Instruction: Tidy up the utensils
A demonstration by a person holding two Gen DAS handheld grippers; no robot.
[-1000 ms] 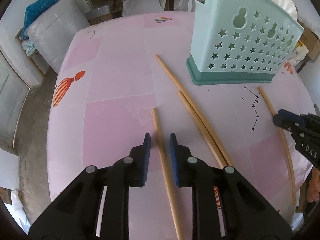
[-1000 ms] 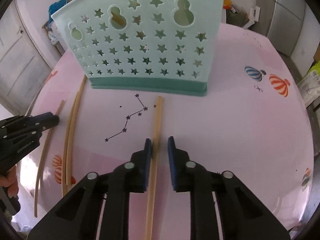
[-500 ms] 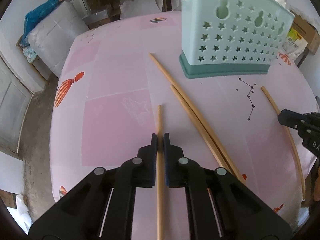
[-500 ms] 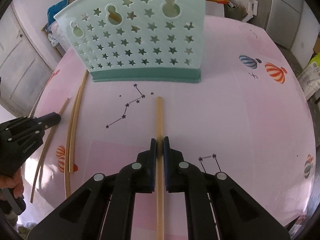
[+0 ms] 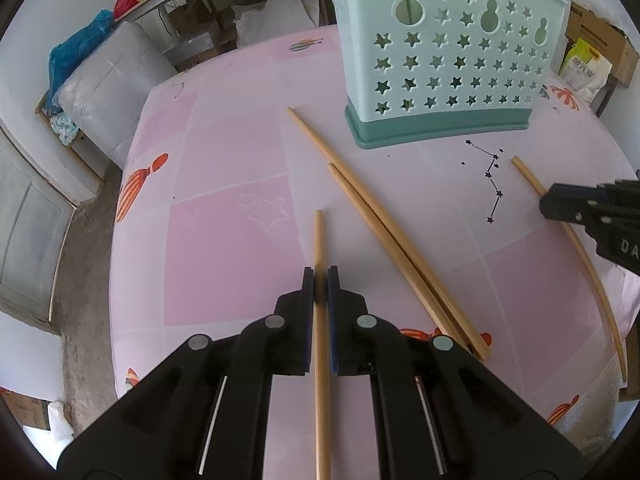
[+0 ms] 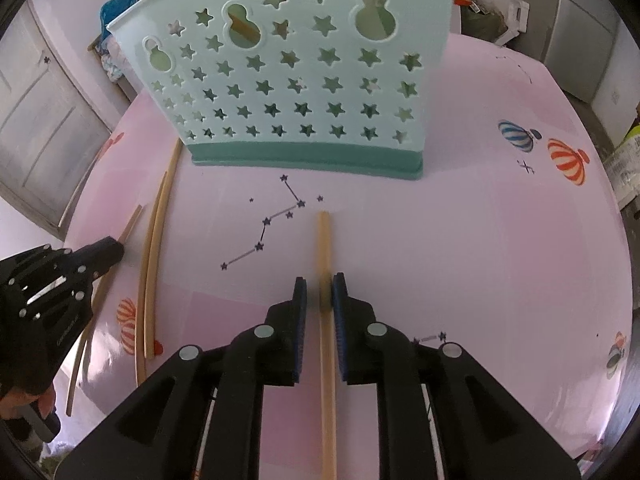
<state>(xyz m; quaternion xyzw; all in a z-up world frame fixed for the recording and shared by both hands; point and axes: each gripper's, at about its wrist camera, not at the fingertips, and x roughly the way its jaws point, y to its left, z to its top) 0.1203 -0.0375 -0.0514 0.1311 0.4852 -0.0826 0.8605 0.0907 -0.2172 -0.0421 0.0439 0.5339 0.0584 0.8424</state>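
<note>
Pink table (image 5: 224,240): left fingers (image 5: 307,312) clench a chopstick (image 5: 319,240); right fingers (image 6: 340,320), just opening, seemingly straddle a second chopstick (image 6: 323,240).

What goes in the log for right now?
left tongs: shut on chopstick | right tongs: just opening, second chopstick between | holder: upright

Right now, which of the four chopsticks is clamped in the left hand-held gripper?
The lone chopstick farthest left of the four, running straight between the left hand-held gripper pads. The touching pair lies free to its right; the fourth sits in the right gripper.
</note>
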